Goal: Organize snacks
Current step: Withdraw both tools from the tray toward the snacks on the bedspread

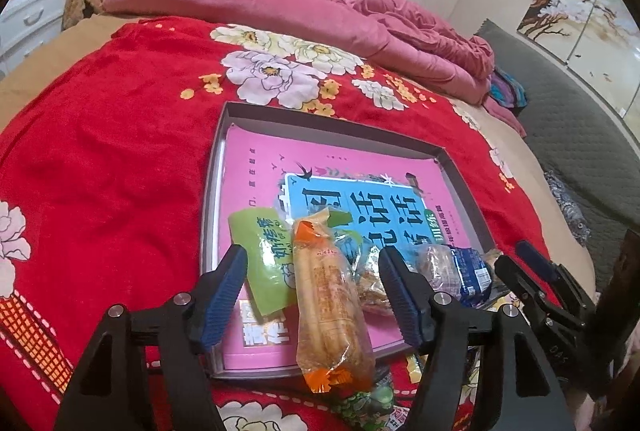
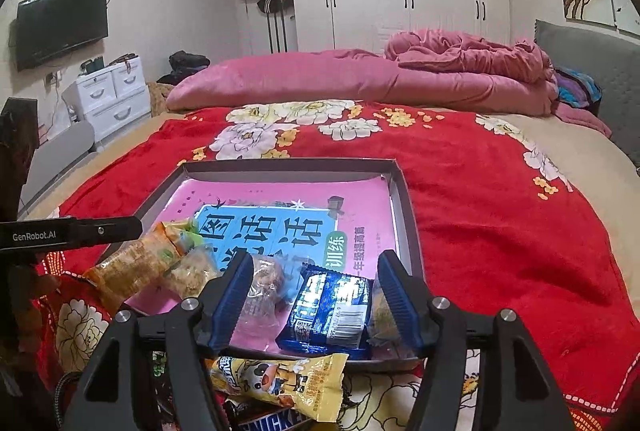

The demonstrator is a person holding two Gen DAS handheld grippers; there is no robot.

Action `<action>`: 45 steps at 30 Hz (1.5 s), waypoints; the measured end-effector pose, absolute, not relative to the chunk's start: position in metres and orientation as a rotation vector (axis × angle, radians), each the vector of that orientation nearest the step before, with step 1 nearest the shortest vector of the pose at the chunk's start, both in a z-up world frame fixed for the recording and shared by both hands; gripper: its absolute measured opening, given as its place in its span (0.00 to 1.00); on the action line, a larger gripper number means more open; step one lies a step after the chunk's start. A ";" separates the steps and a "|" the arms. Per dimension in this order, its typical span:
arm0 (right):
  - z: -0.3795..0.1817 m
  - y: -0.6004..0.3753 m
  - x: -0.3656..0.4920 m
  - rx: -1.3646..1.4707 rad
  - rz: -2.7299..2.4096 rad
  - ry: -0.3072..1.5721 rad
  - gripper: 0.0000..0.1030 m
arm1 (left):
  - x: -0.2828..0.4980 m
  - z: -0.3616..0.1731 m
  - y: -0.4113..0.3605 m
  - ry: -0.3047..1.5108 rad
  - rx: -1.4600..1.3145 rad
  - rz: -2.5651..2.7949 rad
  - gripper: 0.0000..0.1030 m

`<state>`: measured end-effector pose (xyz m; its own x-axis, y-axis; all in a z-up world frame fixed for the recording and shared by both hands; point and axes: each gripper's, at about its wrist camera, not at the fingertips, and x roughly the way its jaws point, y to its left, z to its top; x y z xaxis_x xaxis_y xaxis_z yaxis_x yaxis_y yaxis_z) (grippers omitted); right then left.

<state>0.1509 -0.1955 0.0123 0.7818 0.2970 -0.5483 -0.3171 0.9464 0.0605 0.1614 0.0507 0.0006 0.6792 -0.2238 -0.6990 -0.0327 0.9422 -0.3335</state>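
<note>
Left gripper [image 1: 316, 295]: jaws apart, straddling an orange-ended snack pack [image 1: 328, 295] without pressing it; pack overhangs the near rim of the shallow tray [image 1: 216, 167].
Right gripper [image 2: 316, 301]: jaws apart above a blue wrapper [image 2: 328, 315] and a clear-wrapped snack [image 2: 264, 287], both lying in the tray's near right corner.
Tray: on a red floral blanket [image 1: 100, 135], lined with a pink booklet [image 2: 280, 199].
Left view only: green packet [image 1: 264, 259] under the orange pack.
Right view only: yellow cow-print packet [image 2: 288, 383] and Snickers bar [image 2: 272, 421] outside the tray, on the blanket; wall-mounted TV [image 2: 60, 23].
</note>
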 end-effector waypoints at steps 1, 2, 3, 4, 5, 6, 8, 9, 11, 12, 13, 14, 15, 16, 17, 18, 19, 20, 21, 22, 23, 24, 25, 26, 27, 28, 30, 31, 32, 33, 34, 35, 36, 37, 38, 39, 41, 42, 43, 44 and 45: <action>0.013 -0.196 0.150 -0.037 0.330 0.581 0.65 | 0.161 0.001 0.050 0.823 -0.329 -0.107 0.69; 0.014 -0.196 0.150 -0.036 0.331 0.576 0.66 | 0.161 0.002 0.049 0.821 -0.324 -0.107 0.70; 0.015 -0.197 0.149 -0.034 0.333 0.572 0.66 | 0.160 0.002 0.049 0.817 -0.317 -0.108 0.70; 0.016 -0.197 0.148 -0.032 0.334 0.569 0.66 | 0.158 0.003 0.048 0.816 -0.309 -0.106 0.70; 0.017 -0.197 0.148 -0.032 0.333 0.565 0.67 | 0.157 0.003 0.048 0.817 -0.306 -0.104 0.70; 0.018 -0.198 0.146 -0.030 0.334 0.559 0.67 | 0.156 0.003 0.048 0.817 -0.304 -0.103 0.70; 0.021 -0.198 0.144 -0.023 0.341 0.550 0.68 | 0.154 0.004 0.049 0.818 -0.300 -0.095 0.70; 0.022 -0.198 0.142 -0.021 0.346 0.543 0.68 | 0.153 0.004 0.049 0.815 -0.301 -0.093 0.70; 0.025 -0.198 0.138 -0.026 0.350 0.533 0.68 | 0.149 0.006 0.050 0.810 -0.302 -0.087 0.70; 0.026 -0.198 0.136 -0.029 0.351 0.531 0.69 | 0.148 0.006 0.051 0.809 -0.304 -0.085 0.70; 0.027 -0.197 0.135 -0.031 0.351 0.529 0.69 | 0.145 0.007 0.051 0.807 -0.305 -0.083 0.70; 0.028 -0.197 0.132 -0.030 0.354 0.527 0.69 | 0.143 0.007 0.051 0.806 -0.305 -0.081 0.70; 0.030 -0.197 0.130 -0.029 0.359 0.525 0.69 | 0.141 0.007 0.051 0.806 -0.303 -0.079 0.70; 0.031 -0.197 0.128 -0.030 0.359 0.521 0.70 | 0.139 0.007 0.050 0.808 -0.301 -0.079 0.70; 0.032 -0.197 0.126 -0.030 0.360 0.518 0.70 | 0.137 0.007 0.050 0.810 -0.300 -0.080 0.70; 0.034 -0.197 0.124 -0.029 0.362 0.514 0.71 | 0.136 0.007 0.049 0.811 -0.298 -0.081 0.70; 0.035 -0.198 0.122 -0.030 0.361 0.509 0.71 | 0.133 0.008 0.047 0.812 -0.294 -0.082 0.70; 0.036 -0.198 0.120 -0.029 0.361 0.507 0.71 | 0.131 0.009 0.047 0.810 -0.291 -0.083 0.70; 0.037 -0.199 0.118 -0.026 0.362 0.506 0.71 | 0.129 0.009 0.045 0.809 -0.287 -0.083 0.70; 0.037 -0.200 0.117 -0.024 0.362 0.506 0.71 | 0.127 0.010 0.044 0.809 -0.285 -0.084 0.70; 0.038 -0.200 0.115 -0.022 0.361 0.508 0.71 | 0.125 0.011 0.043 0.809 -0.284 -0.087 0.70; 0.038 -0.201 0.114 -0.020 0.360 0.509 0.71 | 0.123 0.012 0.041 0.810 -0.282 -0.088 0.70; 0.039 -0.202 0.111 -0.018 0.358 0.508 0.71 | 0.120 0.012 0.039 0.812 -0.277 -0.086 0.70; 0.040 -0.203 0.109 -0.016 0.357 0.509 0.71 | 0.118 0.013 0.037 0.813 -0.275 -0.087 0.70; 0.041 -0.204 0.107 -0.013 0.358 0.510 0.71 | 0.116 0.014 0.035 0.814 -0.274 -0.089 0.70; 0.042 -0.205 0.105 -0.010 0.360 0.510 0.72 | 0.114 0.016 0.032 0.815 -0.269 -0.088 0.70; 0.043 -0.207 0.102 -0.005 0.364 0.512 0.73 | 0.110 0.018 0.028 0.817 -0.258 -0.087 0.70; 0.043 -0.209 0.101 -0.003 0.365 0.513 0.73 | 0.107 0.019 0.025 0.816 -0.252 -0.086 0.70; 0.044 -0.210 0.099 -0.002 0.364 0.512 0.74 | 0.105 0.021 0.023 0.818 -0.246 -0.086 0.70; 0.044 -0.210 0.098 -0.002 0.366 0.515 0.74 | 0.104 0.022 0.021 0.820 -0.243 -0.086 0.70; 0.044 -0.210 0.097 -0.003 0.365 0.519 0.74 | 0.101 0.024 0.019 0.821 -0.238 -0.087 0.70; 0.044 -0.211 0.096 -0.005 0.362 0.521 0.74 | 0.100 0.025 0.017 0.822 -0.234 -0.086 0.70; 0.045 -0.213 0.095 -0.007 0.359 0.523 0.74 | 0.097 0.026 0.015 0.823 -0.231 -0.085 0.70; 0.045 -0.214 0.093 -0.008 0.357 0.526 0.74 | 0.094 0.028 0.013 0.826 -0.231 -0.089 0.70; 0.045 -0.215 0.093 -0.007 0.356 0.534 0.74 | 0.092 0.028 0.012 0.832 -0.229 -0.090 0.70; 0.044 -0.217 0.092 -0.003 0.357 0.539 0.74 | 0.090 0.028 0.011 0.838 -0.228 -0.090 0.70; 0.044 -0.220 0.091 0.011 0.356 0.547 0.74 | 0.084 0.026 0.008 0.858 -0.229 -0.099 0.70; 0.044 -0.221 0.091 0.023 0.359 0.553 0.74 | 0.082 0.025 0.007 0.865 -0.226 -0.100 0.70; 0.045 -0.223 0.091 0.035 0.361 0.555 0.74 | 0.080 0.024 0.005 0.871 -0.223 -0.100 0.70; 0.045 -0.225 0.091 0.046 0.362 0.557 0.74 | 0.078 0.024 0.004 0.877 -0.217 -0.100 0.70; 0.046 -0.226 0.090 0.052 0.361 0.559 0.74 | 0.076 0.024 0.002 0.882 -0.213 -0.097 0.70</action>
